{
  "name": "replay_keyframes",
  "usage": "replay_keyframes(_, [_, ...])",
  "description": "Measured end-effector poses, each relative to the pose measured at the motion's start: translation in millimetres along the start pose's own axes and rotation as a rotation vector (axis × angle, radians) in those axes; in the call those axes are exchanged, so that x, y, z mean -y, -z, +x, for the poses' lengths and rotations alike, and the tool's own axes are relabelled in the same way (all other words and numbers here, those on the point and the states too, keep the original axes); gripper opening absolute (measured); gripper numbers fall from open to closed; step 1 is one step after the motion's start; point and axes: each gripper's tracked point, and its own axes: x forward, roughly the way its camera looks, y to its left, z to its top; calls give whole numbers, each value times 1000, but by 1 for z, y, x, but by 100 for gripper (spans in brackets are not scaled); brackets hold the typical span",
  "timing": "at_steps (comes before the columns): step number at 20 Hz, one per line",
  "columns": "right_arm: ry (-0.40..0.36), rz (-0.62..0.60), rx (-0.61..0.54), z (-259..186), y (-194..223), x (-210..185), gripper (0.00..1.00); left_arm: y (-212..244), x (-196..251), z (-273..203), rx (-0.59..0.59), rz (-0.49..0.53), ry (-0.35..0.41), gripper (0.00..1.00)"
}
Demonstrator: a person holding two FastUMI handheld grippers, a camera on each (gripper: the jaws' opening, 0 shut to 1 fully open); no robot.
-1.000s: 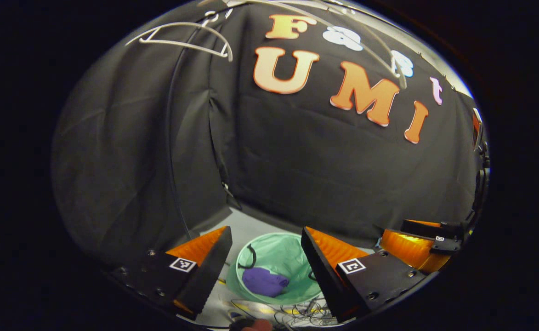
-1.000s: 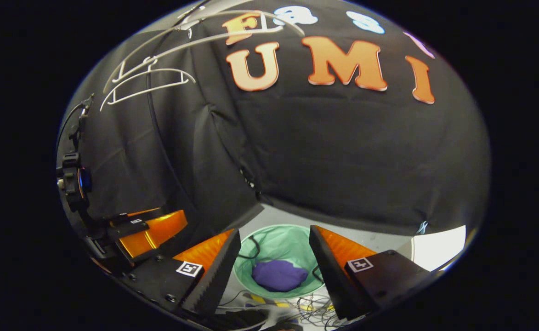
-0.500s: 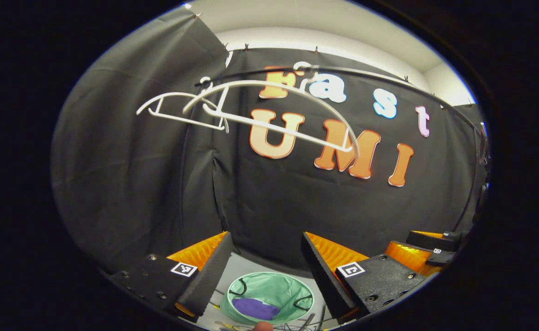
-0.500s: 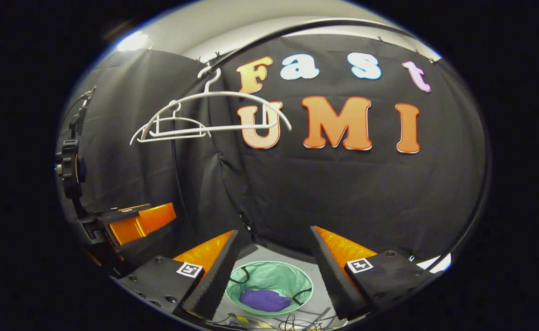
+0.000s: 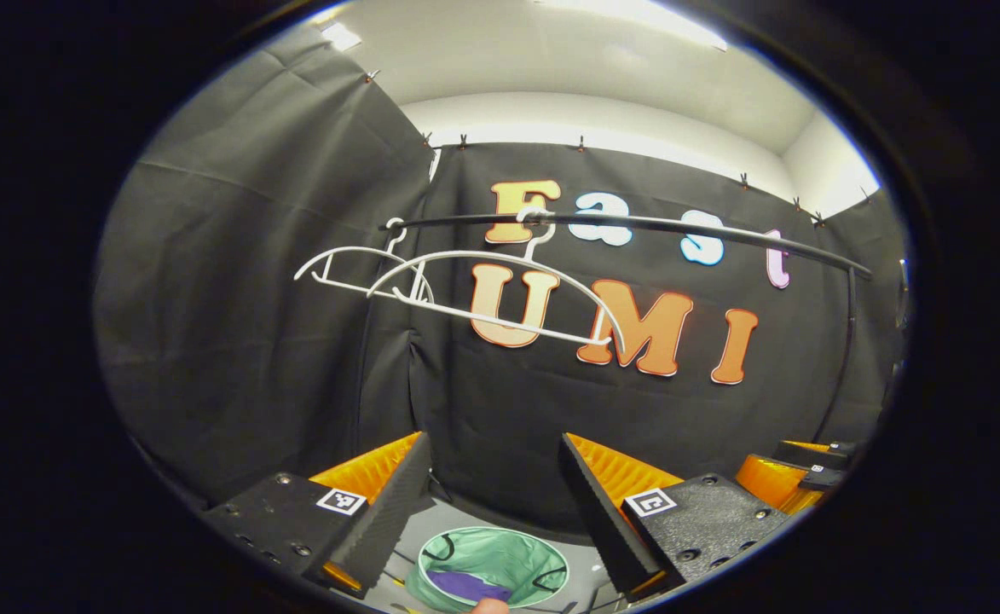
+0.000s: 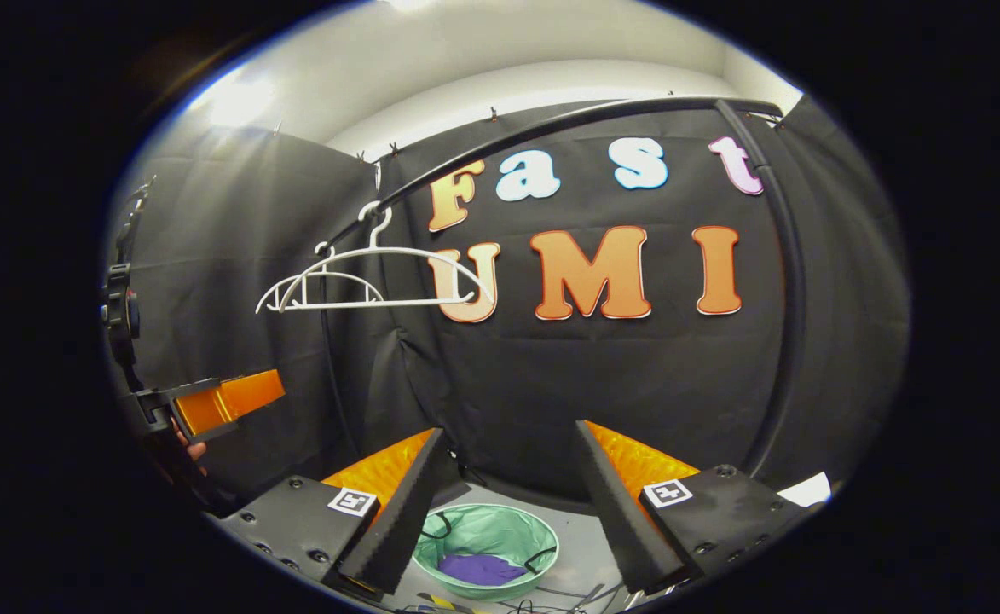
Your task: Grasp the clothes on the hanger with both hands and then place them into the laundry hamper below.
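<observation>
Rose well above the laundry hamper (image 5: 493, 570), purple clothes (image 5: 466, 584) left inside. Left gripper (image 5: 493, 503) and right gripper (image 6: 508, 503) spread, empty. Hangers (image 6: 372, 277) bare; deposit likely finished.

I am holding my left gripper (image 5: 491, 495) level and aimed forward, its jaws spread wide apart with nothing between them. I am keeping my right gripper (image 6: 508, 490) likewise level, jaws parted and gripping nothing. The two are riding side by side; in the right gripper view my hand (image 6: 186, 439) is showing beneath the left gripper.
</observation>
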Motion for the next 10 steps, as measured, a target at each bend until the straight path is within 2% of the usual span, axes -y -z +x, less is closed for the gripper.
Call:
replay_keyframes(1, [0,0,14,-6,-4,2,89,0,0,0,0,0,0,92])
replay_keyframes(3, [-3,-1,35,-16,-10,3,89,0,0,0,0,0,0,99])
replay_keyframes(8, [-9,13,79,-36,-19,4,89,0,0,0,0,0,0,92])
replay_keyframes(10, [-13,-1,59,-37,-14,5,89,0,0,0,0,0,0,92])
